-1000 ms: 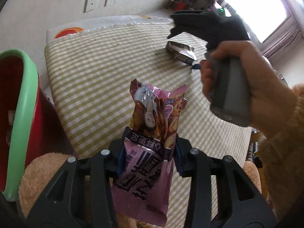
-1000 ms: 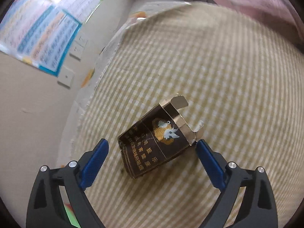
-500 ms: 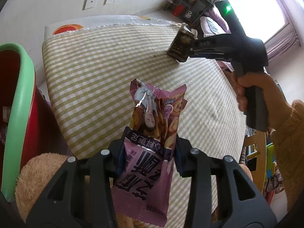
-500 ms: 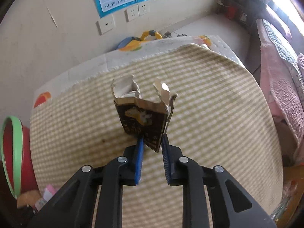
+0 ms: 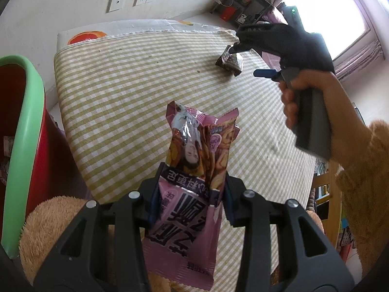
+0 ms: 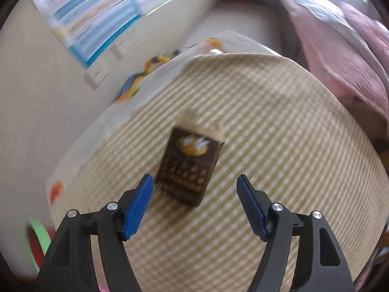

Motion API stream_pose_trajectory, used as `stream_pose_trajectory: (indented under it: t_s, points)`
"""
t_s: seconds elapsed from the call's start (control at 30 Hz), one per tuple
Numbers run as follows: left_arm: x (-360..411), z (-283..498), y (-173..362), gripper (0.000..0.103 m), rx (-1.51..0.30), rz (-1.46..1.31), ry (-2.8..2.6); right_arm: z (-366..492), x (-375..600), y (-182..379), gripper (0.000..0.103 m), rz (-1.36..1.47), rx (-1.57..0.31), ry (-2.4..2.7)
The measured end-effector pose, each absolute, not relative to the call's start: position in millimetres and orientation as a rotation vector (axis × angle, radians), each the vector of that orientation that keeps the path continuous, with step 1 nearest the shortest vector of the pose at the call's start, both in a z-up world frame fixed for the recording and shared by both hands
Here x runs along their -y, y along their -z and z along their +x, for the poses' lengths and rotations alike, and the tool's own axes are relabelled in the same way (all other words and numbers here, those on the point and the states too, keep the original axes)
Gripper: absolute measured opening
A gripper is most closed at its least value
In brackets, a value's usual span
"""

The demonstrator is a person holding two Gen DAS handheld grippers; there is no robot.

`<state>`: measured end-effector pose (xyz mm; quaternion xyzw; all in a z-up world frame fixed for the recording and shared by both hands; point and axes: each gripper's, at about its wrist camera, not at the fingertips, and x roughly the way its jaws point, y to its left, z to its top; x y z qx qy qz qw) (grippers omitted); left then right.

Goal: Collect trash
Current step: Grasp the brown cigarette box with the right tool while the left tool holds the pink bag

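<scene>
While the snack wrapper was pinched in the left tongs, the right tongs, just spread again, were poised above the dark box near the surface's far edge, where a squarer, firmer regrip seemed needed.

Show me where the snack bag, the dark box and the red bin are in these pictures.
snack bag (image 5: 194, 146), left wrist view, on its printed upper part.
dark box (image 6: 189, 168), right wrist view, on the middle of its top face.
red bin (image 5: 26, 131), left wrist view, on its green rim.
</scene>
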<state>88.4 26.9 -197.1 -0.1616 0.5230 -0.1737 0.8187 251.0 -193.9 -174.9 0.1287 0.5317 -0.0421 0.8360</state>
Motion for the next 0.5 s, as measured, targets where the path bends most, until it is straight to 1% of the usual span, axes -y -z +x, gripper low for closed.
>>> stream_pose_trajectory:
  t_s: [0.03, 0.1, 0.3, 0.4, 0.47, 0.5]
  points:
    - [-27, 88, 197, 0.039, -1.114, -0.344, 0.37, 255, 193, 176, 0.074, 0.274, -1.126, 0.112]
    - [-27, 88, 197, 0.039, -1.114, -0.345, 0.37, 260, 192, 178, 0.077, 0.287, -1.137, 0.127]
    - [-27, 89, 198, 0.039, -1.116, -0.346, 0.371, 269, 192, 190, 0.077, 0.295, -1.144, 0.161]
    - [-27, 89, 199, 0.039, -1.118, -0.346, 0.371, 273, 188, 196, 0.075, 0.283, -1.147, 0.154]
    - [-26, 89, 199, 0.04, -1.119, -0.342, 0.372, 270, 186, 199, 0.071, 0.263, -1.158, 0.14]
    - [-26, 89, 199, 0.04, -1.12, -0.341, 0.372, 270, 184, 201, 0.067, 0.253, -1.161, 0.124]
